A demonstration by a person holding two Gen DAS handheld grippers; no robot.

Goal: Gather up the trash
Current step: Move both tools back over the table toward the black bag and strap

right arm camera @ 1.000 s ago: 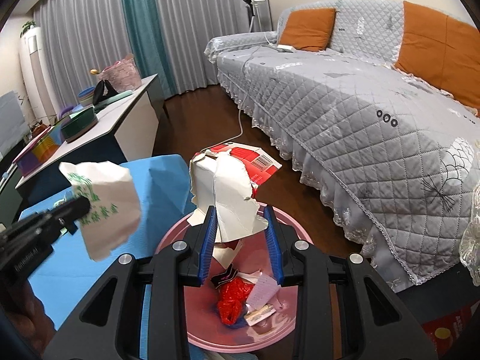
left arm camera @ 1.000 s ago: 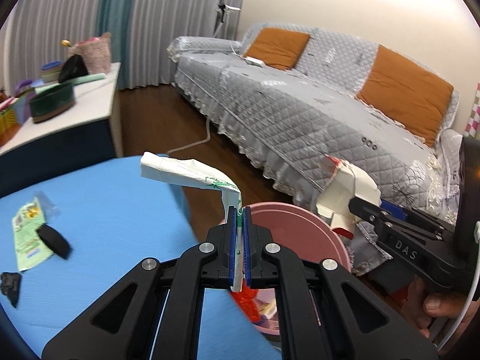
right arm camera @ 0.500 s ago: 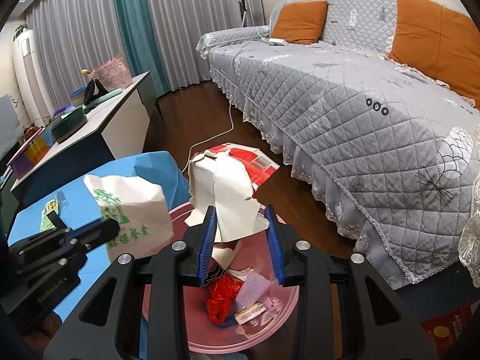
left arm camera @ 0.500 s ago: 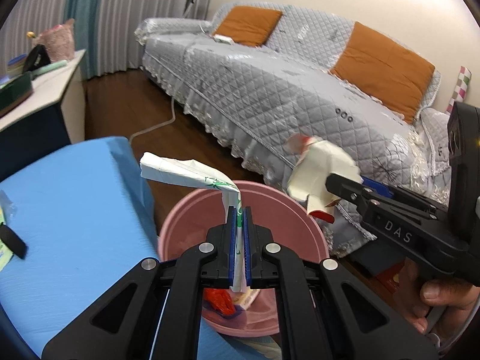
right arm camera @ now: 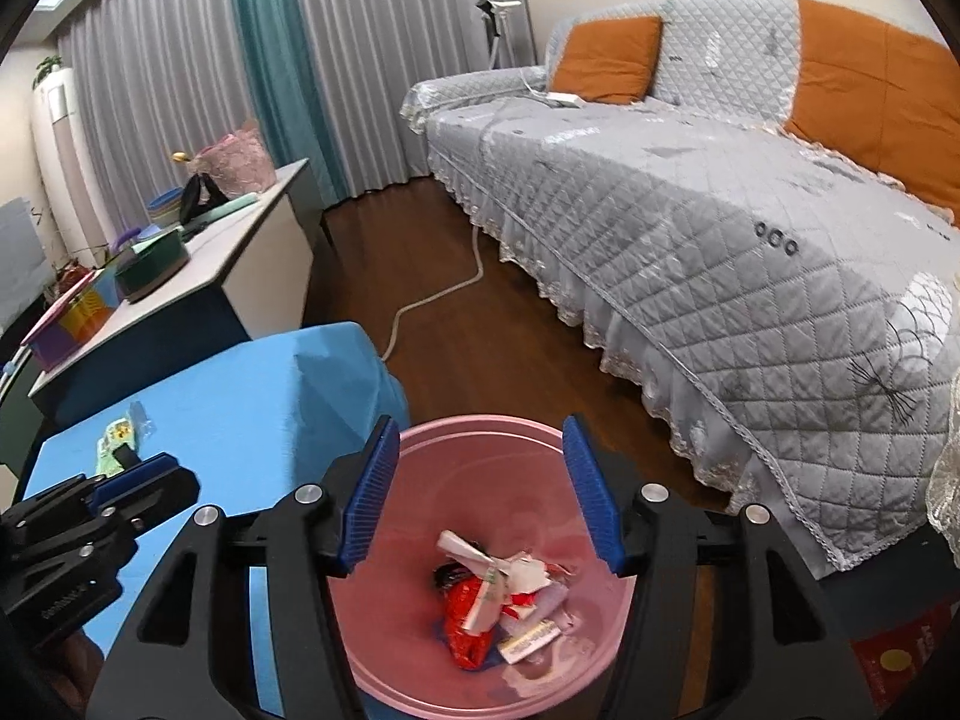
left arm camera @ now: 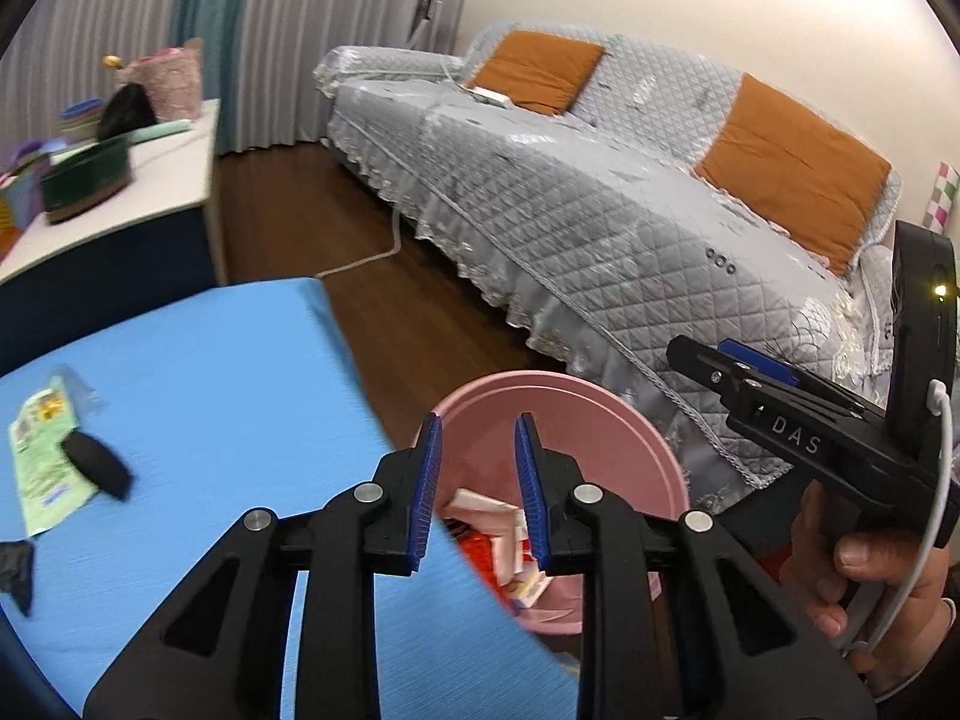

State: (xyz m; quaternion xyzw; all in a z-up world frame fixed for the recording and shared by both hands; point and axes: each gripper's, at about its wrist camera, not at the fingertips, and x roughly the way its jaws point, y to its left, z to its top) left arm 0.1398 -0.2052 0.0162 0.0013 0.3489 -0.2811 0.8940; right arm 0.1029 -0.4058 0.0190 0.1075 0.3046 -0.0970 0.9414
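A pink bin (right arm camera: 480, 480) stands on the floor beside the blue table (left arm camera: 210, 390). Torn white and red trash (right arm camera: 498, 594) lies in its bottom, also seen as trash (left arm camera: 498, 534) in the left wrist view. My left gripper (left arm camera: 477, 426) hangs over the table corner and the bin rim (left arm camera: 600, 402); its jaws are opening with nothing between them. My right gripper (right arm camera: 480, 429) is above the bin, jaws also opening and empty. On the table lie a green packet (left arm camera: 42, 462), a black oval piece (left arm camera: 96, 468) on it, and a black scrap (left arm camera: 15, 564).
A grey quilted sofa (right arm camera: 720, 210) with orange cushions runs along the right. A white desk (left arm camera: 120, 192) with boxes and bags stands at the left. A white cable (right arm camera: 432, 300) trails over the dark wood floor. A hand (left arm camera: 864, 570) holds the right gripper's handle.
Both grippers have let go: the white folded paper and the torn red-and-white carton have left the jaws and lie in the bin. Both jaws stand wider. The left view swung back left.
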